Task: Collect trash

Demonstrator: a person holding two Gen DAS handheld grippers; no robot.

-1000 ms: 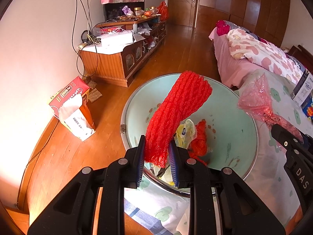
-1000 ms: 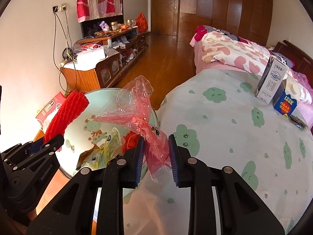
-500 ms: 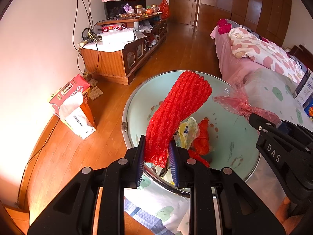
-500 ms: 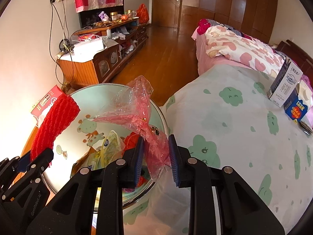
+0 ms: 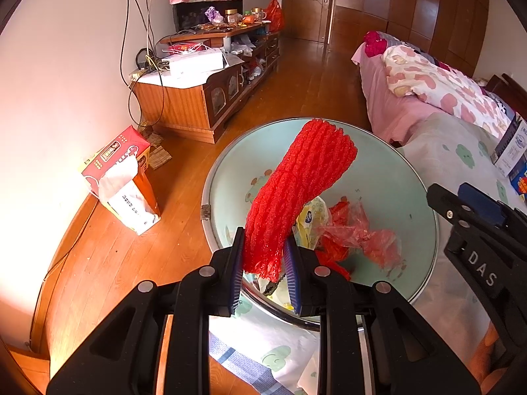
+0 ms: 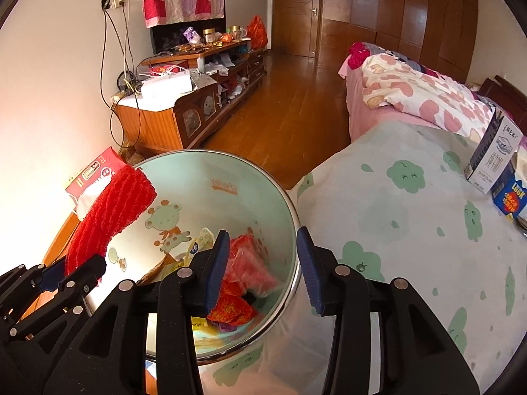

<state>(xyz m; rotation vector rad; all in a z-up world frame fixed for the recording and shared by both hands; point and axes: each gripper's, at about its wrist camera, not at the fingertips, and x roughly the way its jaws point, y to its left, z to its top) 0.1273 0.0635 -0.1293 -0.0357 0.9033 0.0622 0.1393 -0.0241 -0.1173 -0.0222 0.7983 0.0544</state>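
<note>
Dropping from the opening right tool (image 6: 262, 268), the pink bag (image 6: 250, 265) is landing in the basin (image 6: 290, 217); left tool (image 5: 263, 271), clamping the red net (image 5: 296, 194), is risking snagging it on the rim.

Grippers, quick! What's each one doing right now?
Left gripper: shut on the red foam net.
Right gripper: jaws opening, nothing gripped; pink plastic bag dropped in the bin.
</note>
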